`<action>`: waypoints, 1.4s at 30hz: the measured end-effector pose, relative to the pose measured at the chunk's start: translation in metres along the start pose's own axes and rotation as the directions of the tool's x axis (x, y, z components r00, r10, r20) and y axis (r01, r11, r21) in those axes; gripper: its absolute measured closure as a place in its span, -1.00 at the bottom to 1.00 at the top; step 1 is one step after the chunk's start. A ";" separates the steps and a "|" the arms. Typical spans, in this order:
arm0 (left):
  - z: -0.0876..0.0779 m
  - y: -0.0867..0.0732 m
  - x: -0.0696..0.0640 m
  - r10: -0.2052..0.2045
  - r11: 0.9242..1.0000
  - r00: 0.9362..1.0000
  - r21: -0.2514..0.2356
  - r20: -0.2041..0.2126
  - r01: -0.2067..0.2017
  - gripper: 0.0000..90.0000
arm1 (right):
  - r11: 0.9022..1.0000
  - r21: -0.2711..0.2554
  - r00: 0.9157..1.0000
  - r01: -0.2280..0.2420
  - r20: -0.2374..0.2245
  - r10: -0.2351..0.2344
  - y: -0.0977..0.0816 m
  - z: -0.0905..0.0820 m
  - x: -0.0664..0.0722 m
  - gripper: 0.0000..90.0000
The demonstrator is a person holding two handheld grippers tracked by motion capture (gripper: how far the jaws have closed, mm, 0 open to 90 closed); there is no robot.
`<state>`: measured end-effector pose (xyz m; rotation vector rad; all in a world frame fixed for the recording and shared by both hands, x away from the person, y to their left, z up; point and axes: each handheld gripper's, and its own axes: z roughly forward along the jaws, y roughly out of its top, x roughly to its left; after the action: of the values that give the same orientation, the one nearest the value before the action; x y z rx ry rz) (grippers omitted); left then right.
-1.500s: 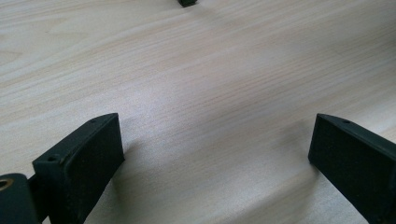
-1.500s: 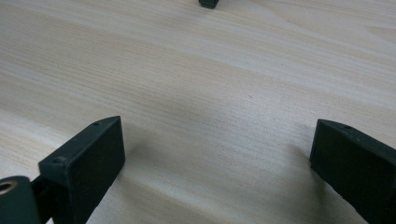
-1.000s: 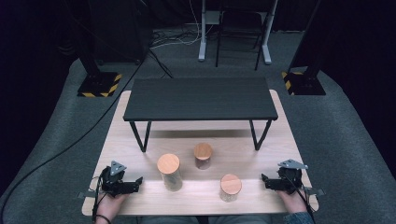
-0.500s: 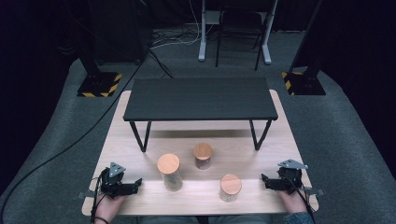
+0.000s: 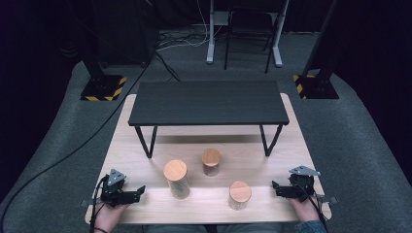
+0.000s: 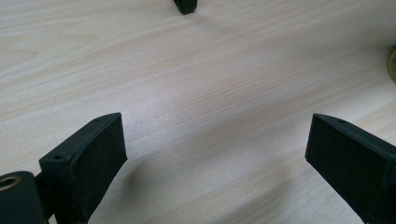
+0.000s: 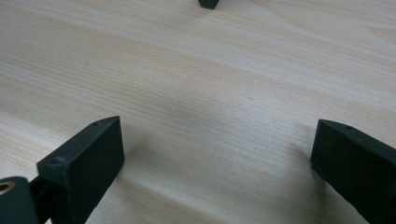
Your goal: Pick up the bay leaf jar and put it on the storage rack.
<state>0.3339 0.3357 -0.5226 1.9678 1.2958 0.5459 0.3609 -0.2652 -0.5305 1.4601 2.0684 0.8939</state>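
Three glass jars with round wooden lids stand on the light wooden table point(image 5: 145, 213): one at left point(image 5: 175, 177), one further back in the middle point(image 5: 211, 161), one at front right point(image 5: 240, 194). My left gripper point(image 5: 138, 192) lies low at the front left corner and points right toward the left jar, a hand's width short of it. Its jaws point(image 6: 217, 123) are open over bare wood and have just been closing a little, with nothing between them. My right gripper point(image 5: 276, 188) rests at the front right, pointing left at the front right jar, open point(image 7: 218, 124) and holding nothing.
A low black bench point(image 5: 209, 102) on thin legs stands across the back half of the table. One of its feet point(image 6: 186, 5) shows ahead of the left jaws, another point(image 7: 208, 3) ahead of the right jaws. A jar's edge point(image 6: 392, 65) is at the right border.
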 end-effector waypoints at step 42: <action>-0.070 0.030 -0.012 0.031 0.988 0.999 -0.150 0.038 -0.025 -0.87 | 1.000 0.000 1.000 0.000 0.001 0.000 0.000 0.000 0.000 -0.96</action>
<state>0.2998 0.3409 -0.4535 1.8667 1.1694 0.5970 0.3609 -0.2651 -0.5305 1.4609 2.0676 0.8931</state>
